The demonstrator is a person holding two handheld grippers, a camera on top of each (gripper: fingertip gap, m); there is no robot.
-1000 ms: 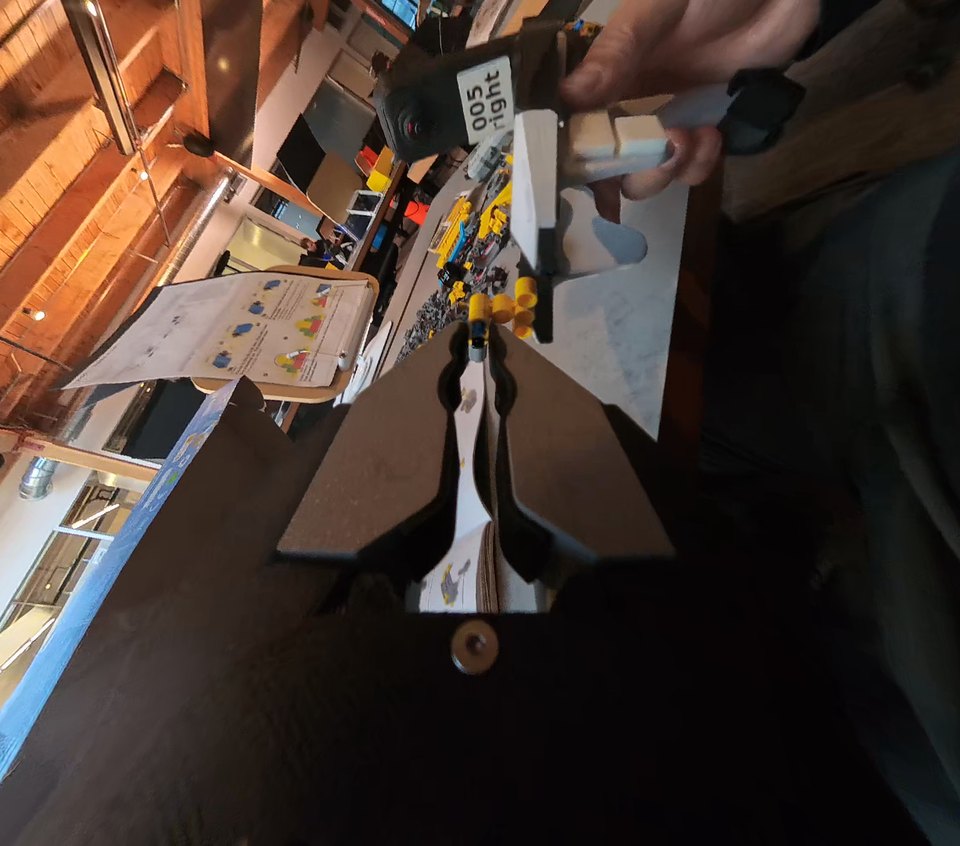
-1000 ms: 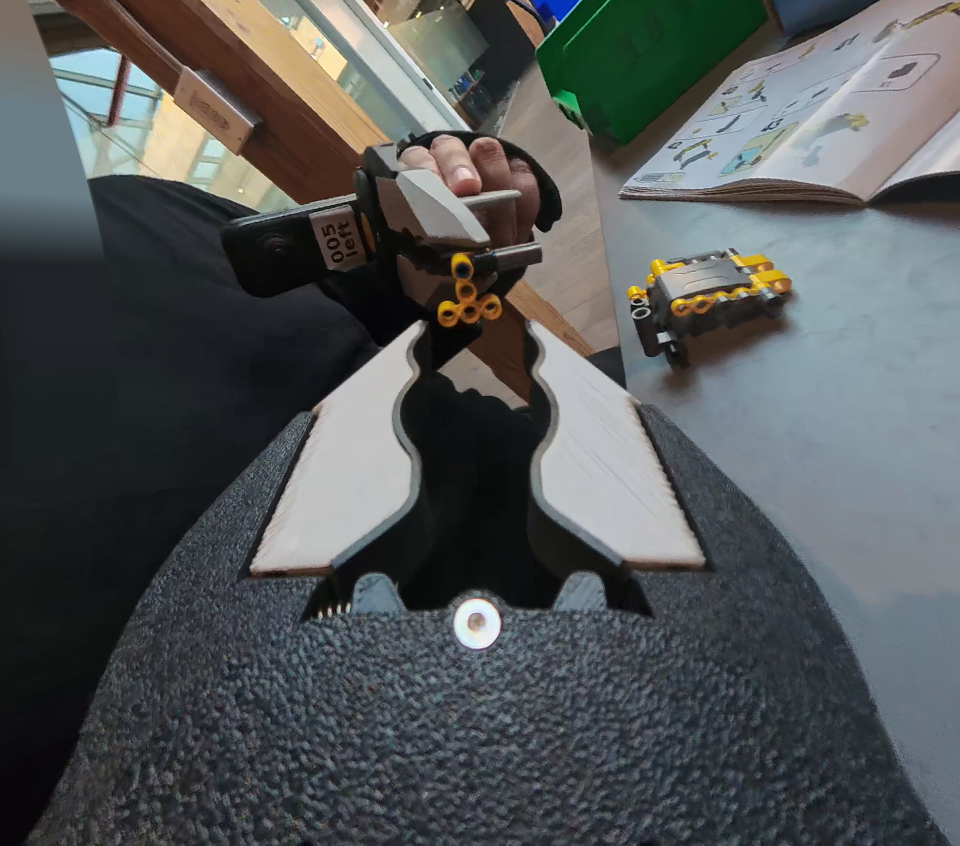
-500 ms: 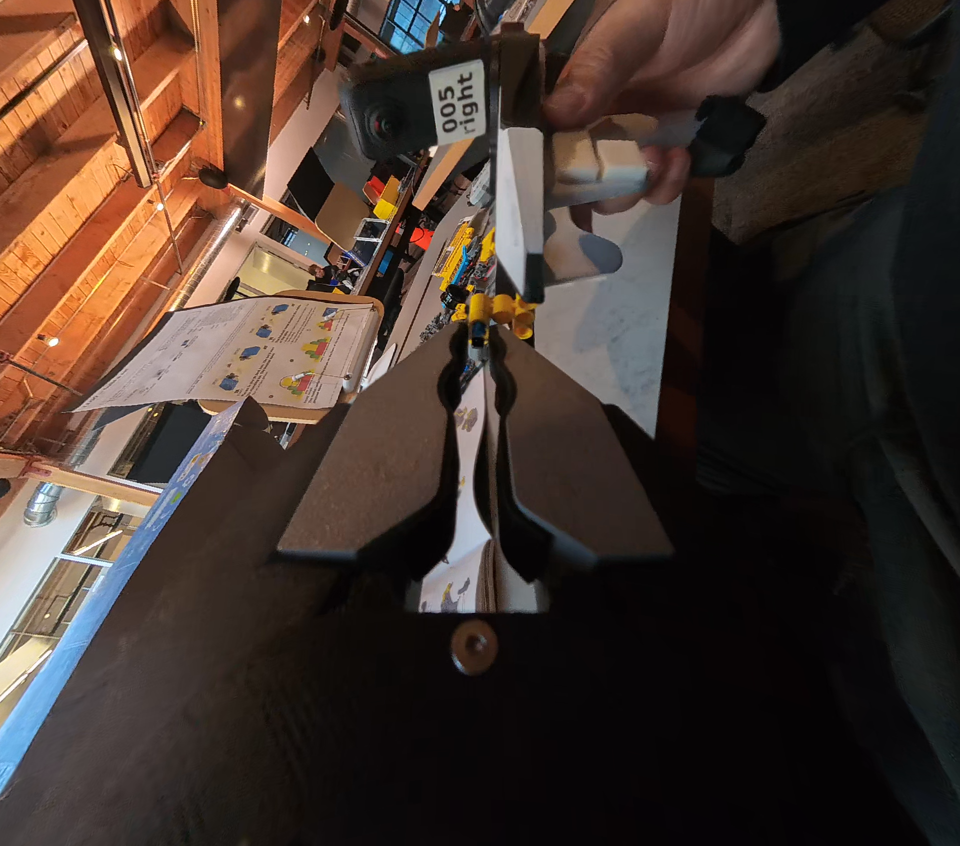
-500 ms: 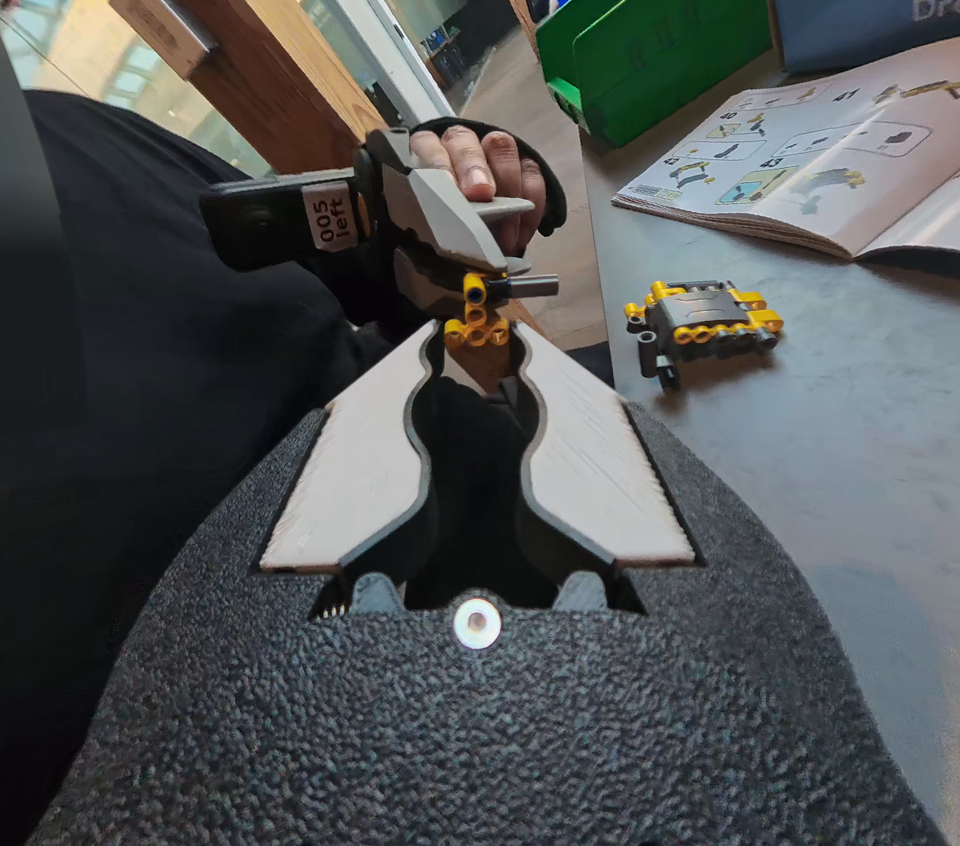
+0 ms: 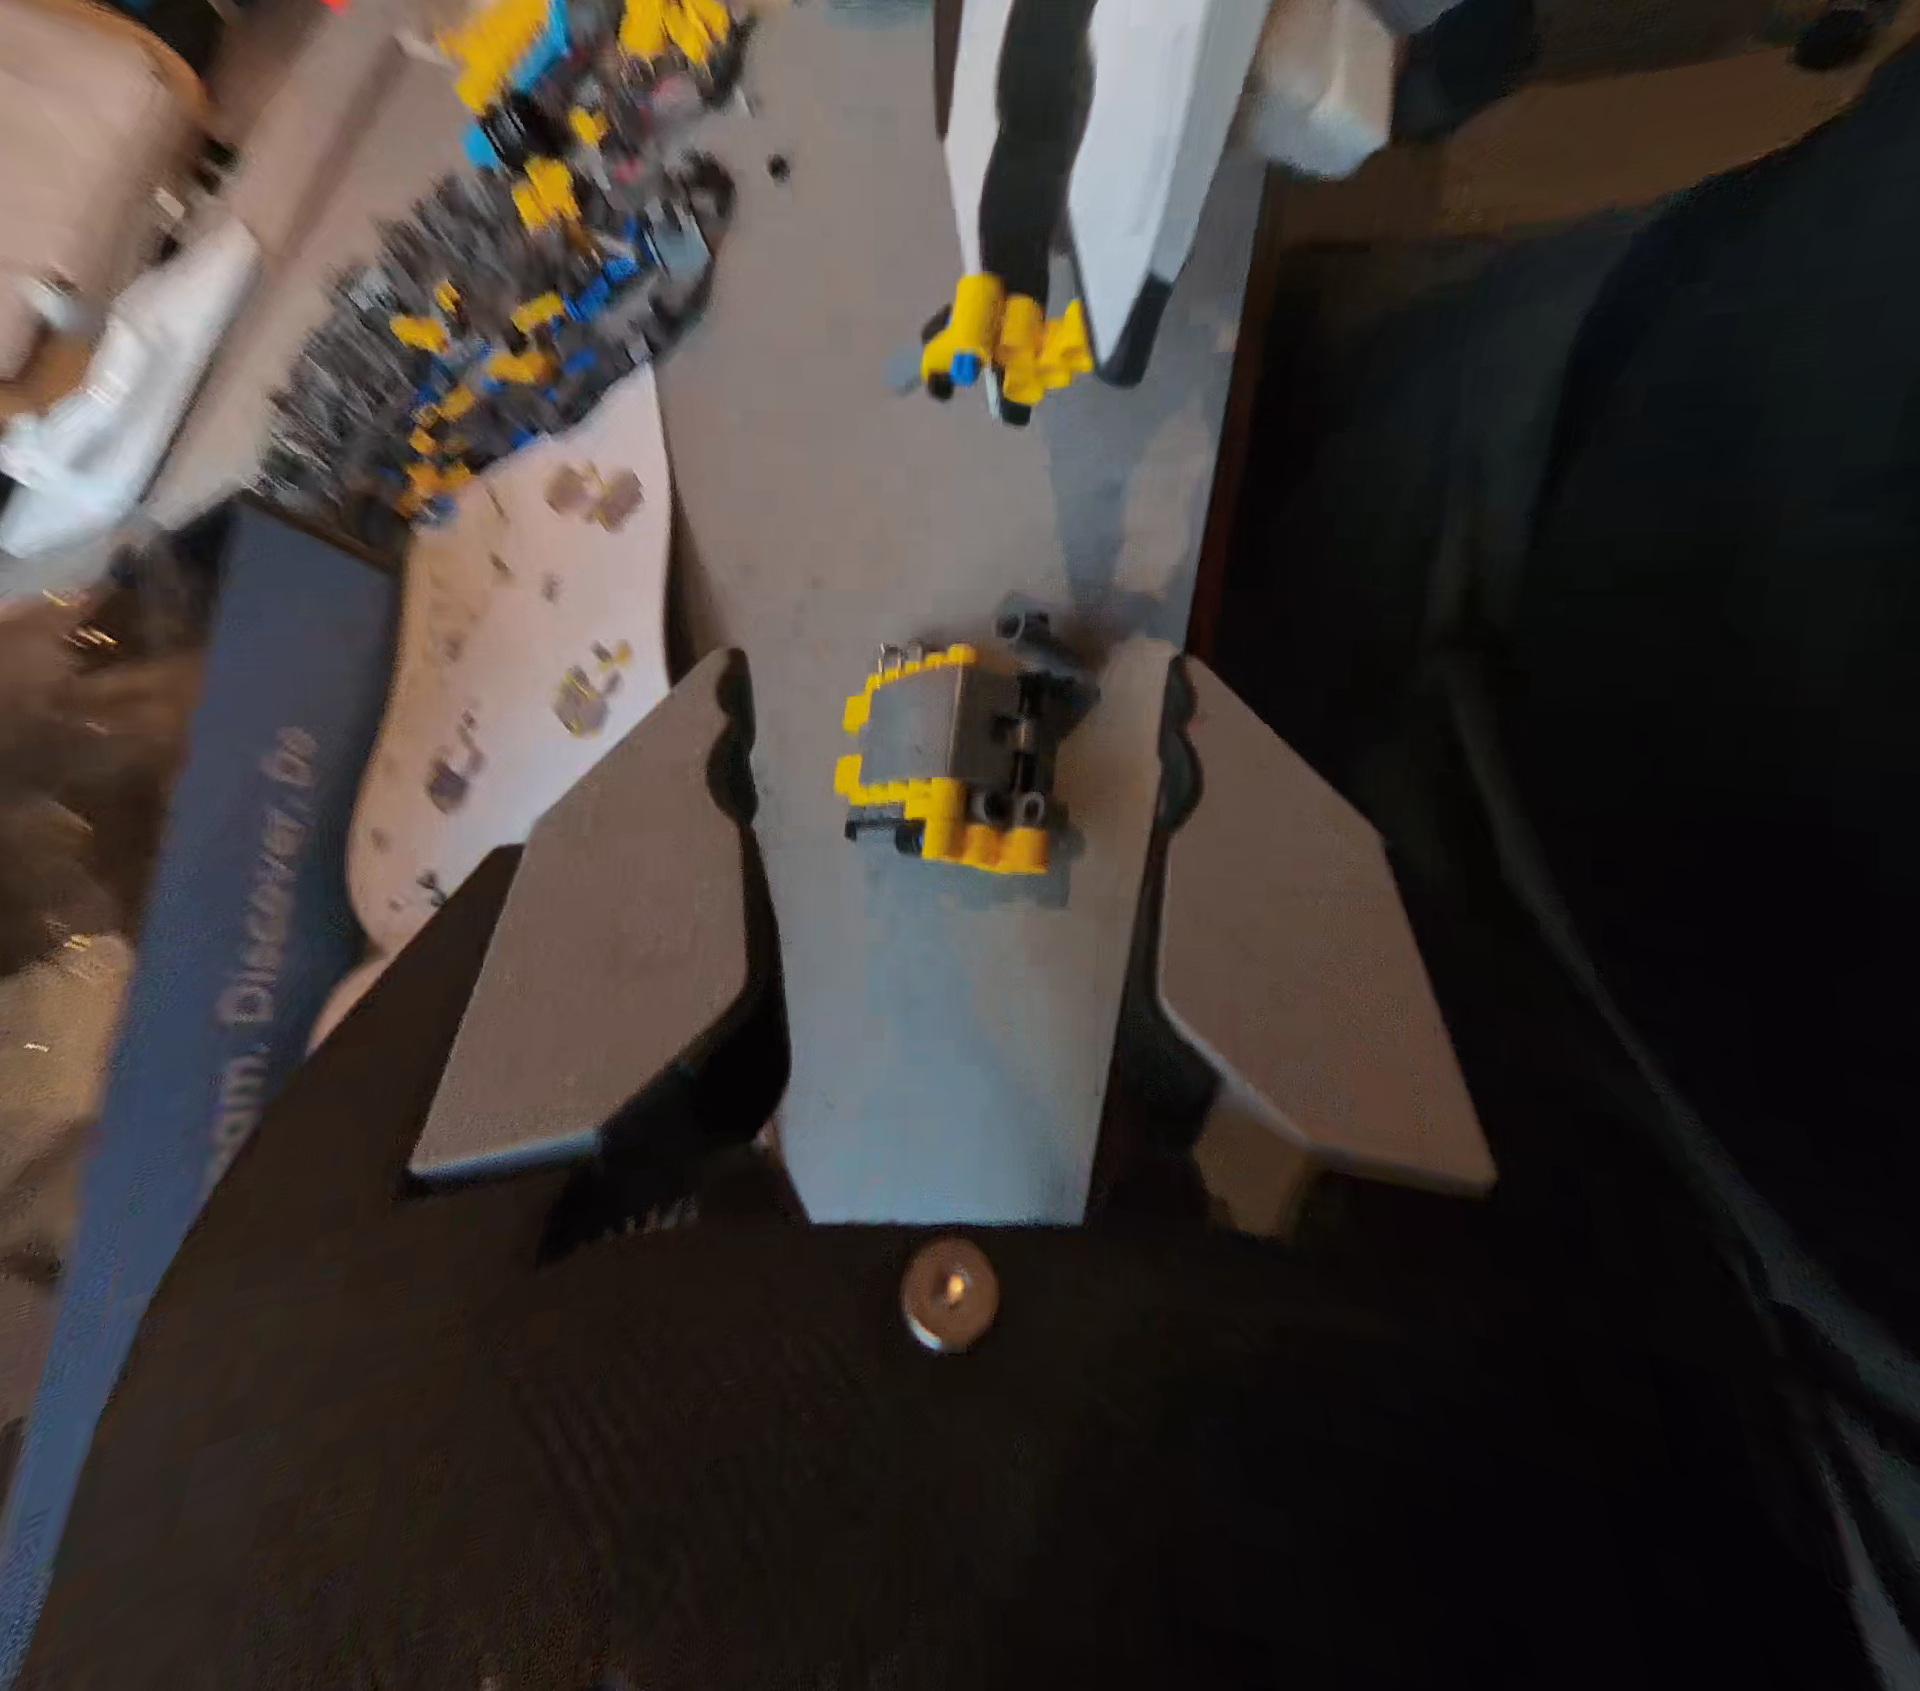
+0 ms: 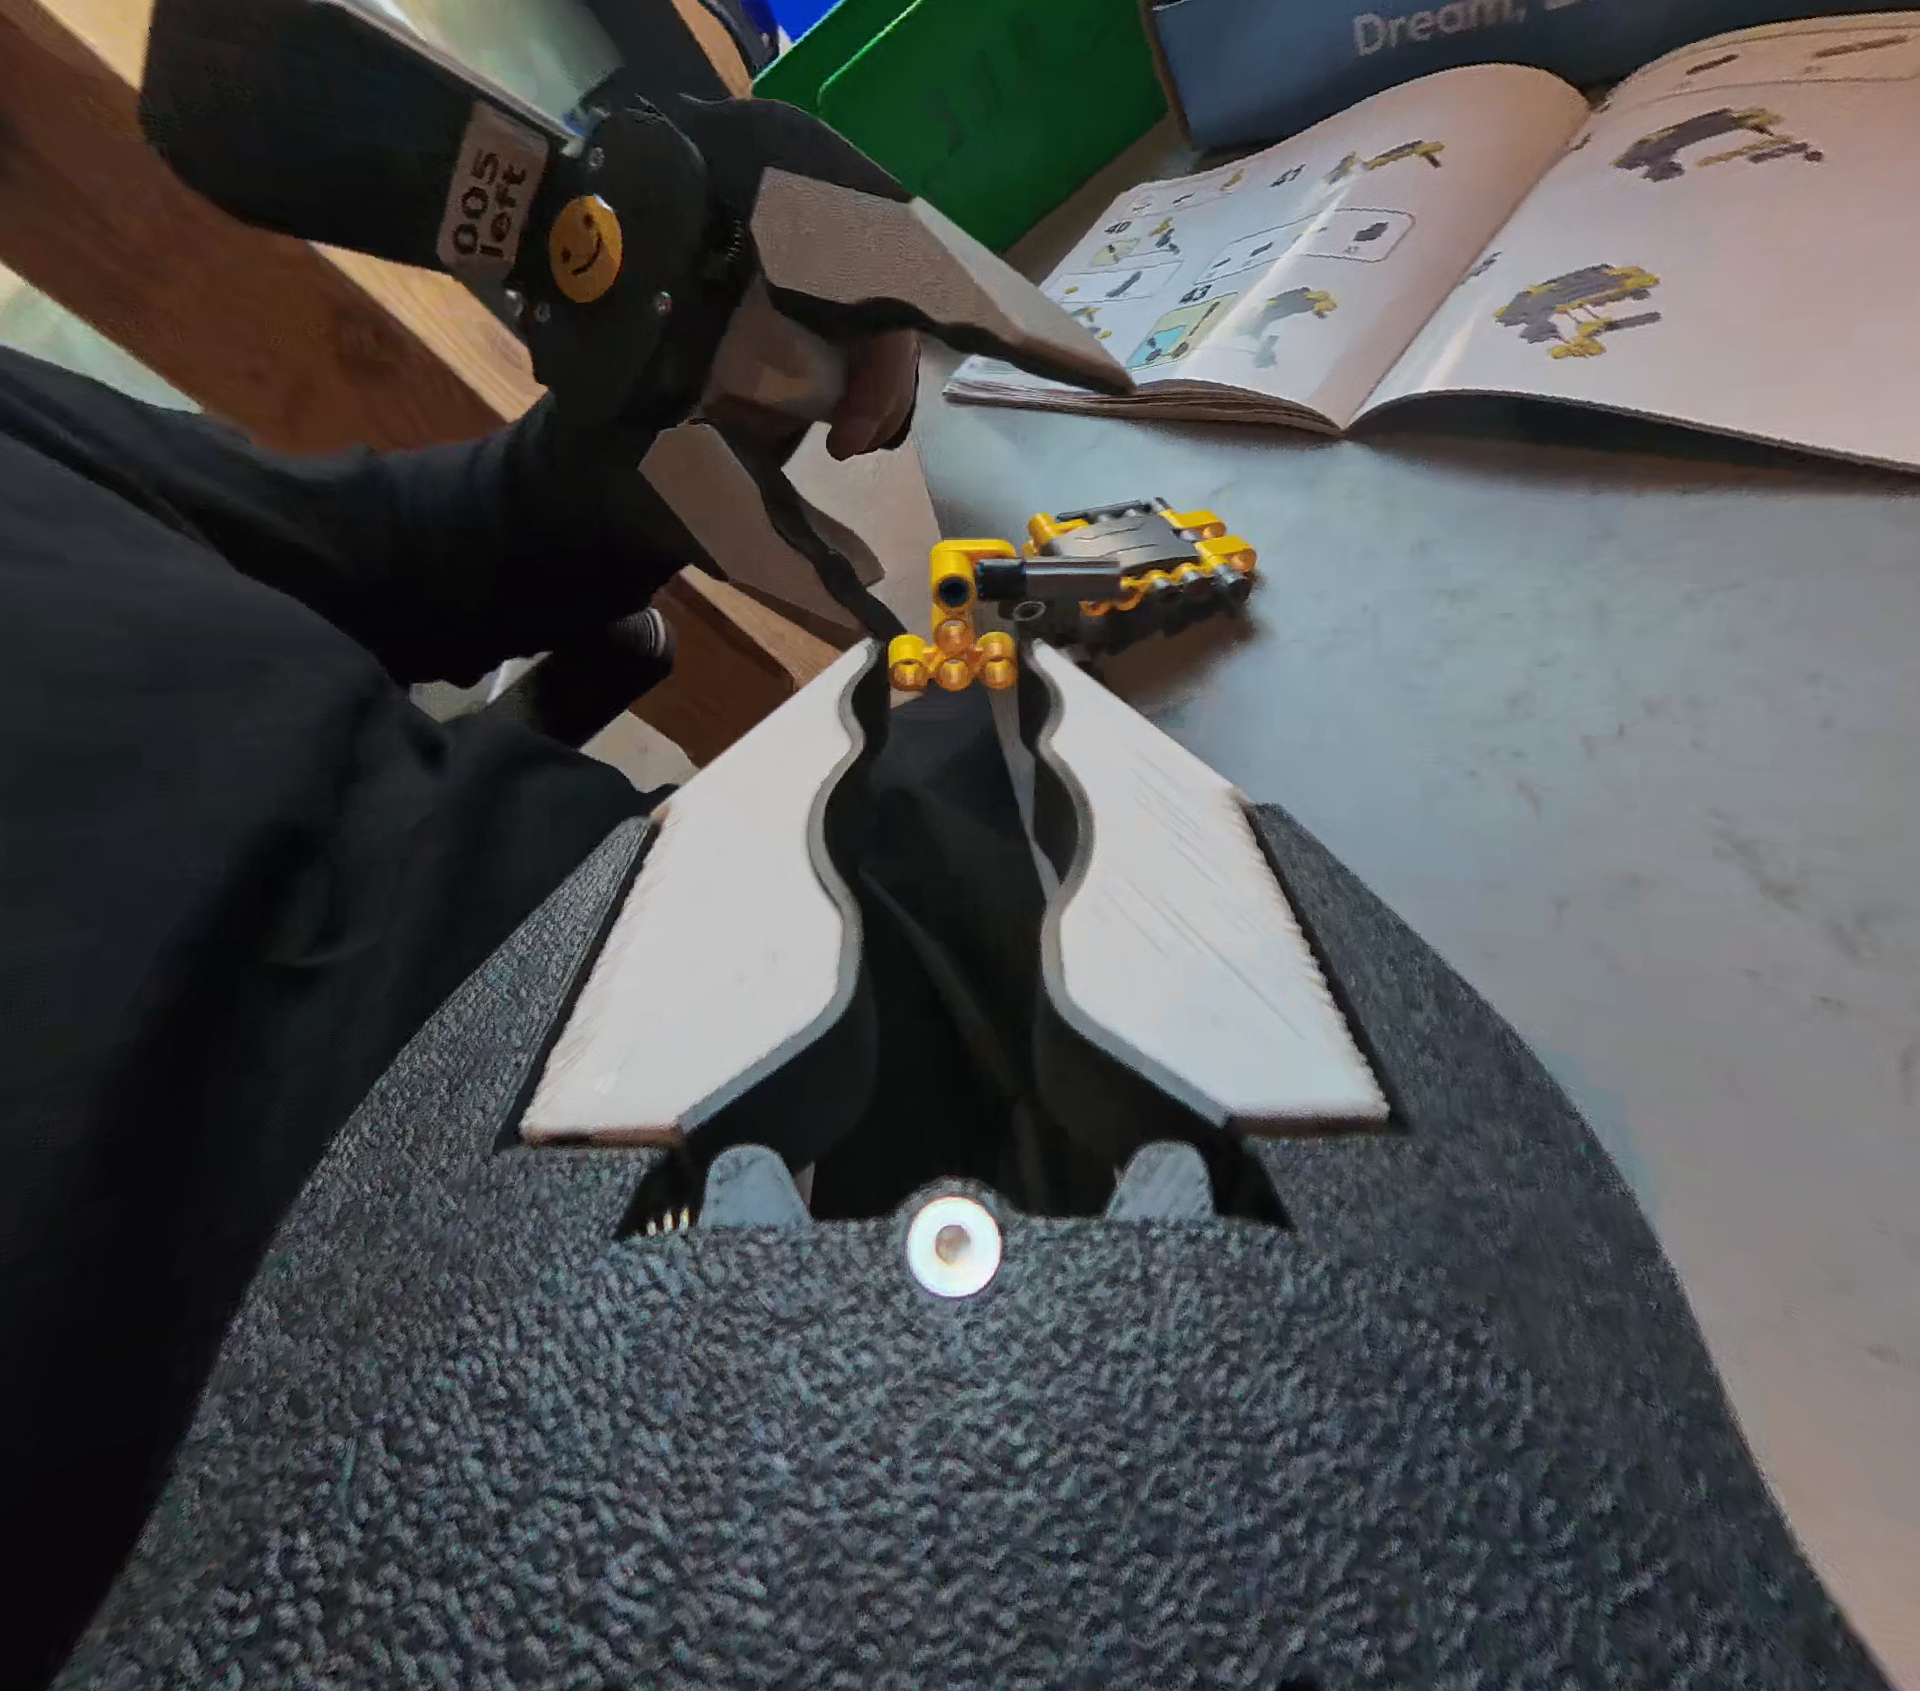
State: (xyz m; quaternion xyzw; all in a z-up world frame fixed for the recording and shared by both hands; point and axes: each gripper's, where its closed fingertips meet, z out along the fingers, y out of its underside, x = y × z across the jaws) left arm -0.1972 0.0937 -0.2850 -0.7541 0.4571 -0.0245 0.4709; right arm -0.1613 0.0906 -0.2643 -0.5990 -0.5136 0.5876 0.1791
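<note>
Since a second ago the left gripper (image 5: 951, 706) has let go of the small yellow connector piece (image 6: 954, 633) and swung down toward the table (image 6: 1558, 706), while the right gripper (image 6: 954, 673) has taken that piece over.

Furthest left in the right wrist view, the left gripper (image 6: 831, 436) hangs above the near edge of the table with its jaws spread wide and nothing between them. In its own view those jaws frame the yellow-and-grey brick assembly (image 5: 951, 758) lying on the table near that edge, apart from both fingers; such a spread would suit straddling it.

At the middle, the right gripper is clamped on the connector piece by its lower row of yellow bushes, leaving the upper yellow block and its dark grey axle (image 6: 1049, 576) clear of the fingertips and pointing toward the assembly (image 6: 1143, 571).

To the right, an open instruction booklet (image 6: 1507, 270) lies flat, pages up, against a dark blue box (image 6: 1558, 0), readable from the working side. Behind stand green and blue bins (image 6: 987, 52).
</note>
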